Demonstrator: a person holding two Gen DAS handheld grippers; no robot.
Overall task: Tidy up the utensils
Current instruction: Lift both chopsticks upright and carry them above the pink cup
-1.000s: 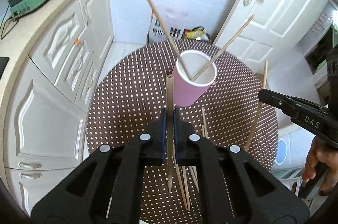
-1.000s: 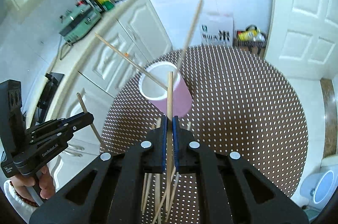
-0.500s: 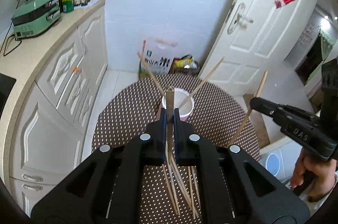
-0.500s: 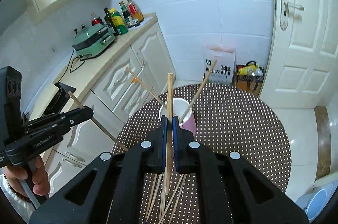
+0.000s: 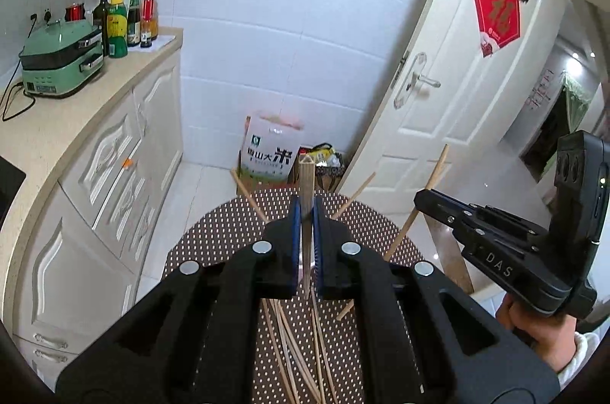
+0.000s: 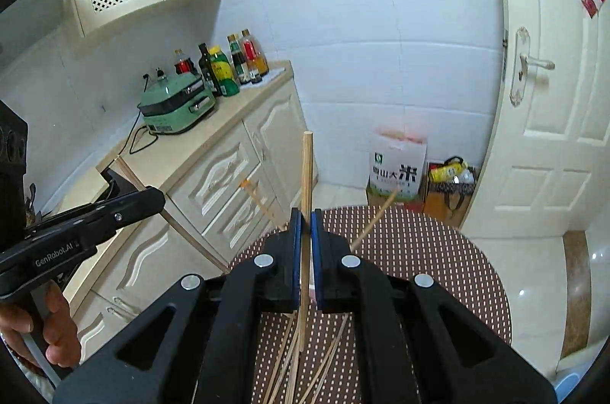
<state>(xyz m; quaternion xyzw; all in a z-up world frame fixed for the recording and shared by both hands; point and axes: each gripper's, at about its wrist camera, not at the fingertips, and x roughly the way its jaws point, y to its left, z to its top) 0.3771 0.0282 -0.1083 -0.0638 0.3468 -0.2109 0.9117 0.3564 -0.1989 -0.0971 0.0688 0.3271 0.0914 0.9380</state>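
Note:
My left gripper is shut on a wooden chopstick that stands upright between its fingers. My right gripper is shut on another wooden chopstick, also upright. Both are held high above the round brown dotted table. The pink cup is almost wholly hidden behind the jaws; two chopsticks lean out of it. Several loose chopsticks lie on the table below. The right gripper shows in the left wrist view, and the left gripper in the right wrist view.
Cream cabinets with a counter run along the left, bearing a green cooker and several bottles. A rice bag stands on the floor by the tiled wall. A white door is at the right.
Both grippers have risen well above the table with their chopsticks. The cup has dropped out of sight behind the jaws, and more of the wall and door shows.

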